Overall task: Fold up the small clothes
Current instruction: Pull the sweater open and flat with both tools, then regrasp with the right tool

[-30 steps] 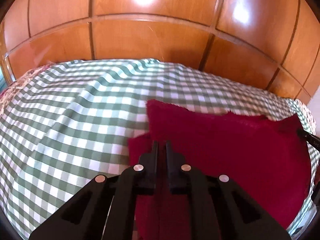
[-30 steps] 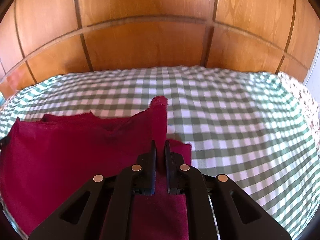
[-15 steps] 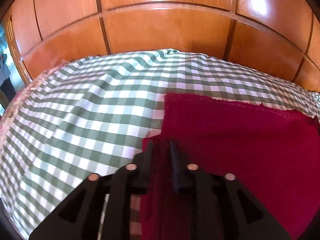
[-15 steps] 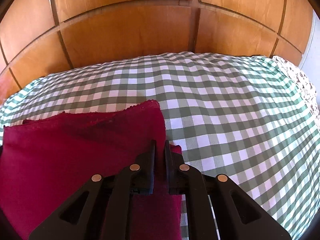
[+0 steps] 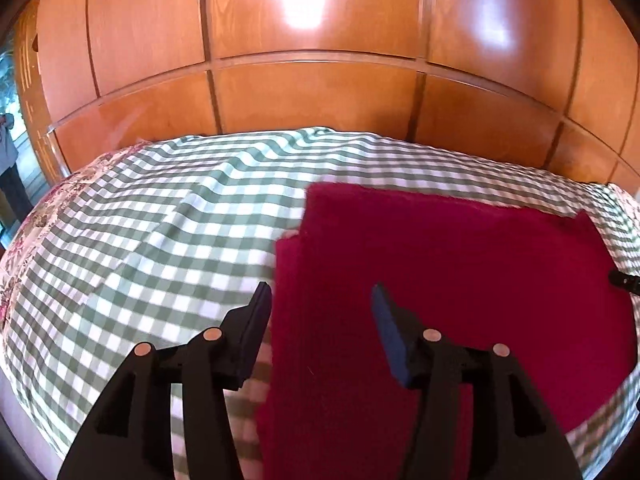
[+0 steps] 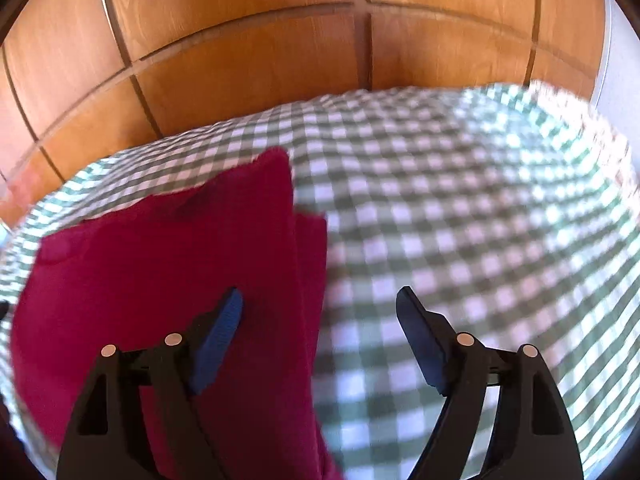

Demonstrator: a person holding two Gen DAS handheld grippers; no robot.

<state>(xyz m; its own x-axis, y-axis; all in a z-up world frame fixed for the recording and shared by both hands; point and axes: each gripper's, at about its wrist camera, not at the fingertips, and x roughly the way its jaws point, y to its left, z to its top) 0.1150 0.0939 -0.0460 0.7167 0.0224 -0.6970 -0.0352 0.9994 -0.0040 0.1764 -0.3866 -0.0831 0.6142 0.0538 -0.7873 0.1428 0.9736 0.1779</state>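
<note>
- Dark red garment (image 5: 460, 280) lies flat on the green-and-white checked bedcover (image 5: 180, 240), folded; a second layer shows along its left edge, offset slightly outward under the top layer.
- In the left wrist view the garment covers the right half of the bed surface, its far edge running short of the bed's far edge, where the wooden panelled wall (image 5: 320, 92) rises.
- In the right wrist view the same garment (image 6: 160, 280) sits toward the left side of the bed, with bare checked cover (image 6: 460, 220) to the right of it. This view is motion-blurred.
- Left gripper (image 5: 320, 300): jaws spread and opening; they stand over the garment's left edge, one finger over checked cover, the other over red cloth. Pads do not press the cloth.
- Right gripper (image 6: 320, 300): jaws wide and opening; they straddle the garment's right edge, left finger over red cloth, right finger over checked cover. Nothing is pinched.
- A black tip (image 5: 624, 280) enters at the right border of the left wrist view, at the garment's right edge; which part it is, I cannot tell.
- Floral fabric (image 5: 48, 208) shows at the bed's left edge beneath the checked cover.
</note>
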